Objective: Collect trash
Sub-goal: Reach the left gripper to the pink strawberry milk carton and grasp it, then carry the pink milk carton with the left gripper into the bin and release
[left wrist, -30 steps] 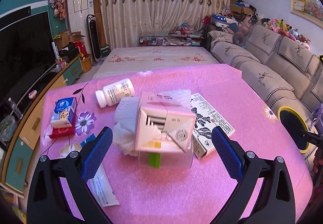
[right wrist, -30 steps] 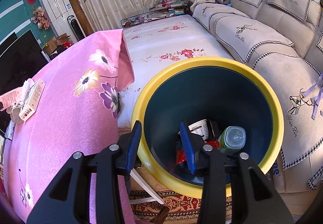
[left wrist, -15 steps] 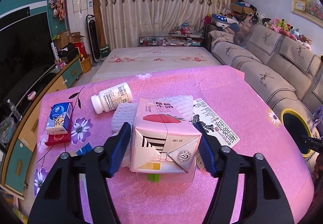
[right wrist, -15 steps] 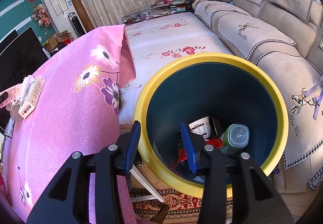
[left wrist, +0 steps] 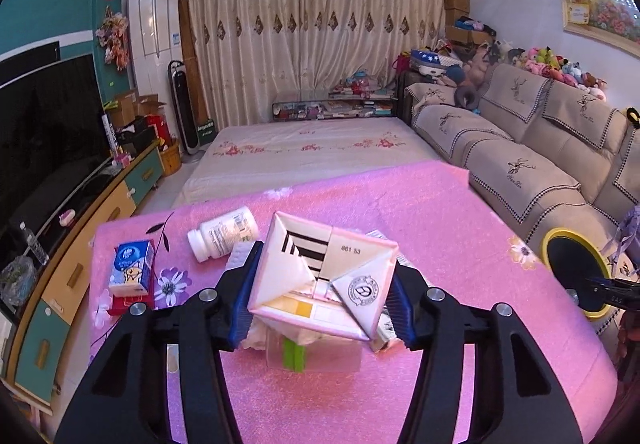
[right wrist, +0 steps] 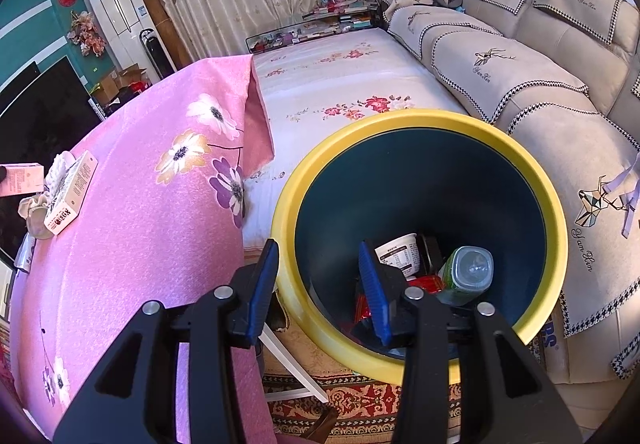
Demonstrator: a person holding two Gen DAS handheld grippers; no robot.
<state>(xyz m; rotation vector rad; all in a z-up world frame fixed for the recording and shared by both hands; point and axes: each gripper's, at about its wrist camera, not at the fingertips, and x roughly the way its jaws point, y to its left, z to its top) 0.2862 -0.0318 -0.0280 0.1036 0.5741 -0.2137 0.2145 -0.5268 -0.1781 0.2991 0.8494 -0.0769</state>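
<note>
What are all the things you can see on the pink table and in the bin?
milk carton: one, pink and white, between the left gripper's pads, above the table
pill bottle: one, white, lying on its side on the table
small carton: one, blue, near the table's left edge
flat box: one, white with print, lying on the table
crumpled tissue: one, white, beside the flat box
table: one, pink flowered cover
bin: one, yellow rim, dark inside, beside the table
cup: one, white, in the bin
bottle: one, clear, in the bin
left gripper: closing on the milk carton
right gripper: astride the bin's rim
</note>
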